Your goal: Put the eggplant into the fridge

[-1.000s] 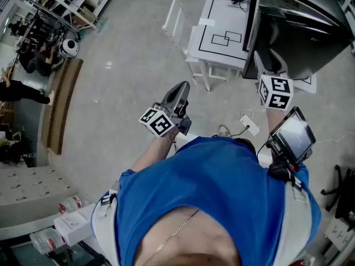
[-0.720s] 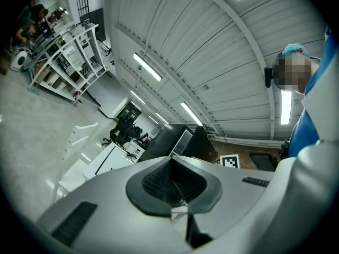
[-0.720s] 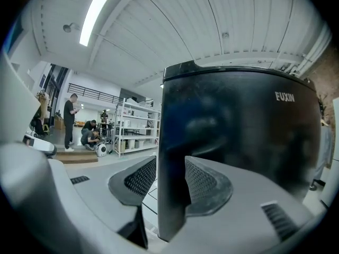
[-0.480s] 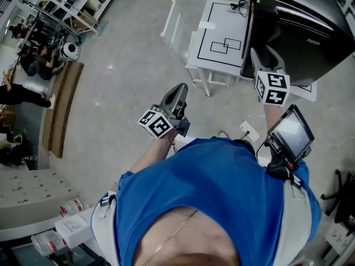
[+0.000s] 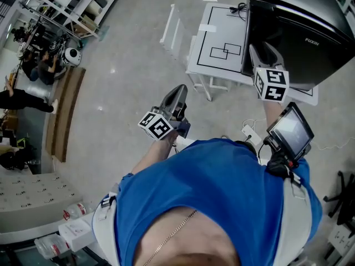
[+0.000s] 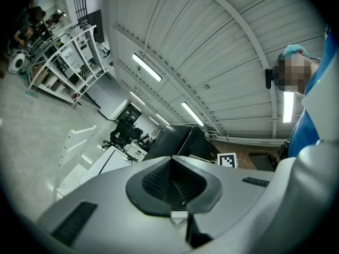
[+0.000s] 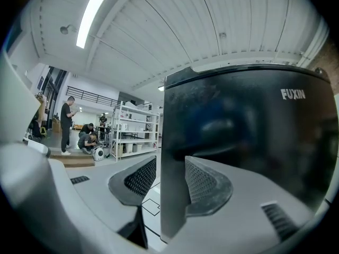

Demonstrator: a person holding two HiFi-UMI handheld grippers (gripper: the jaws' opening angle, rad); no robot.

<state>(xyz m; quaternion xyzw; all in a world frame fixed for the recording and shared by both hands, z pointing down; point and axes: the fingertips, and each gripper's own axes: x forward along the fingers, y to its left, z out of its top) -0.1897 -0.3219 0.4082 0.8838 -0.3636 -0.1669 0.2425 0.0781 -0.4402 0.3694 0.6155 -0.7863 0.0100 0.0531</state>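
No eggplant shows in any view. The black fridge (image 5: 299, 21) stands on a white table (image 5: 213, 65) marked with black lines. My right gripper (image 5: 260, 51) is at the fridge's left front edge. In the right gripper view that dark door edge (image 7: 175, 194) runs between the two jaws of this gripper (image 7: 170, 181), which are closed in on it. My left gripper (image 5: 180, 90) hangs over the floor, well left of the fridge. Its jaws (image 6: 172, 168) are shut with nothing between them. The fridge (image 6: 180, 142) lies ahead in the left gripper view.
A white rack (image 5: 175, 24) stands left of the table. A power strip (image 5: 248, 131) and cable lie on the floor below it. A tablet (image 5: 291, 132) rides on the right forearm. Shelving (image 5: 72, 4), people (image 5: 39, 65) and a wooden platform (image 5: 64, 110) are far left.
The view has drifted so the fridge and table sit a little higher and nearer. The right gripper stays at the fridge's edge; the left gripper has hardly moved.
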